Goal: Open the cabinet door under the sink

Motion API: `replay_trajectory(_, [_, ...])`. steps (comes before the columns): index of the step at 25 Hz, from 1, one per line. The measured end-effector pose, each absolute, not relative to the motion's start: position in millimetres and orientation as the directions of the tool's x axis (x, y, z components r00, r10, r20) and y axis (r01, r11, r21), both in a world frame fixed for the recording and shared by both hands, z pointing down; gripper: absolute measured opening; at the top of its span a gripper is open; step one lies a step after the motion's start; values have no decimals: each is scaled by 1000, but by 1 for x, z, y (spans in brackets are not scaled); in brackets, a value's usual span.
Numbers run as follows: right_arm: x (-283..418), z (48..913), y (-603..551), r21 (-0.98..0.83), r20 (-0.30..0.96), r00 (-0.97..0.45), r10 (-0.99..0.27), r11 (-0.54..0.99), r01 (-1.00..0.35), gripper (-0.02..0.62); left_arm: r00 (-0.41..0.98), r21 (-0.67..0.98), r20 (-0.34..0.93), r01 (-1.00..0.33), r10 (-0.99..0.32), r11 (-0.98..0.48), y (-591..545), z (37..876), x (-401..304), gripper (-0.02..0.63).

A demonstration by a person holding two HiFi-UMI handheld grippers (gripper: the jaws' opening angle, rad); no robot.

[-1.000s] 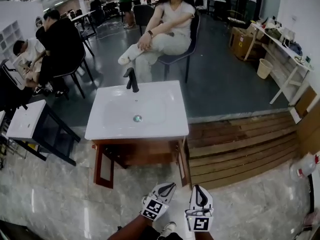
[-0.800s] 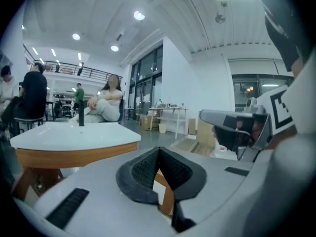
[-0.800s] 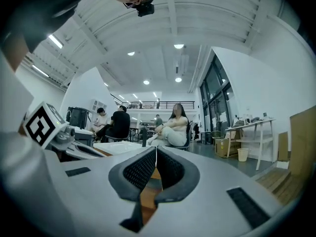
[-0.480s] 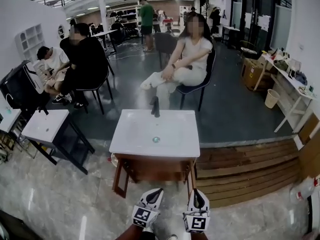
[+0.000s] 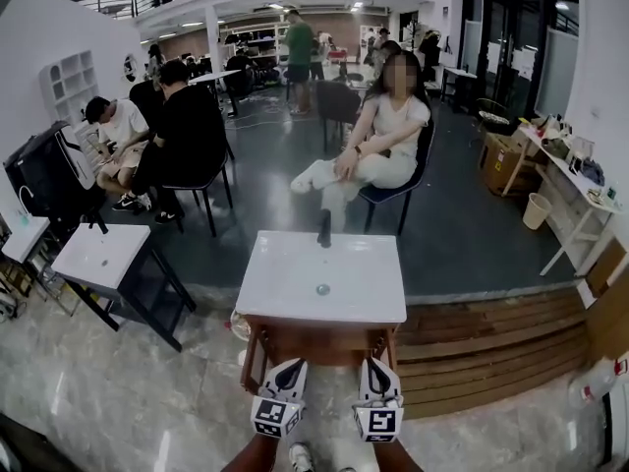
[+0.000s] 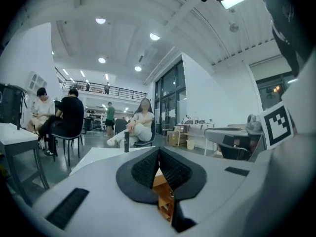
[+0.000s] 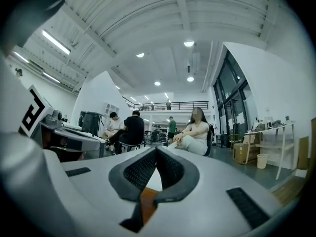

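The white sink [image 5: 285,283] with a black faucet [image 5: 323,228] sits on a wooden cabinet [image 5: 319,340] in the head view's lower middle. A cabinet door [image 5: 250,360] stands swung out at the left and another [image 5: 393,348] at the right. My left gripper [image 5: 292,370] and right gripper [image 5: 374,369] hover side by side just in front of the cabinet, pointing level at it, touching nothing. In the left gripper view the left gripper [image 6: 159,154] is shut and empty, with wood showing below the pads. The right gripper [image 7: 156,154] is likewise shut and empty.
A small white table on black legs [image 5: 97,255] stands to the left. Wooden steps [image 5: 491,340] run to the right of the cabinet. A seated person [image 5: 383,150] is behind the sink and others [image 5: 182,136] sit at back left. A plastic bottle [image 5: 598,374] lies at far right.
Both grippers have risen and come closer to the cabinet front. The head view has tilted up, so the sink sits lower in the picture and more of the room shows.
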State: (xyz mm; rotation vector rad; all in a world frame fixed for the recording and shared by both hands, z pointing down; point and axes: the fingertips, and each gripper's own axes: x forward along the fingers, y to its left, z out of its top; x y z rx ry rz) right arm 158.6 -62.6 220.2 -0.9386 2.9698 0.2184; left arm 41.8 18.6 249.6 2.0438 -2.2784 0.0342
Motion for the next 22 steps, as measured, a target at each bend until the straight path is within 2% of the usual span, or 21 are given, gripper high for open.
replay_trajectory(9, [128,170,-53,177,-141,-850,-508,832,-526,23,-140,-7,14,-990,-990,140,16,200,14,23])
replay_trajectory(18, [102,150,-61,184,-149,-874,-463,855,-485,23,-121,51,-53,-992,-991,118,6,176,2,23])
replay_trajectory(22, [104,137,-73,211,-161,-880,-447,855,-473,23,-106,45,-39,-994,-994,104,-10,173,10,23])
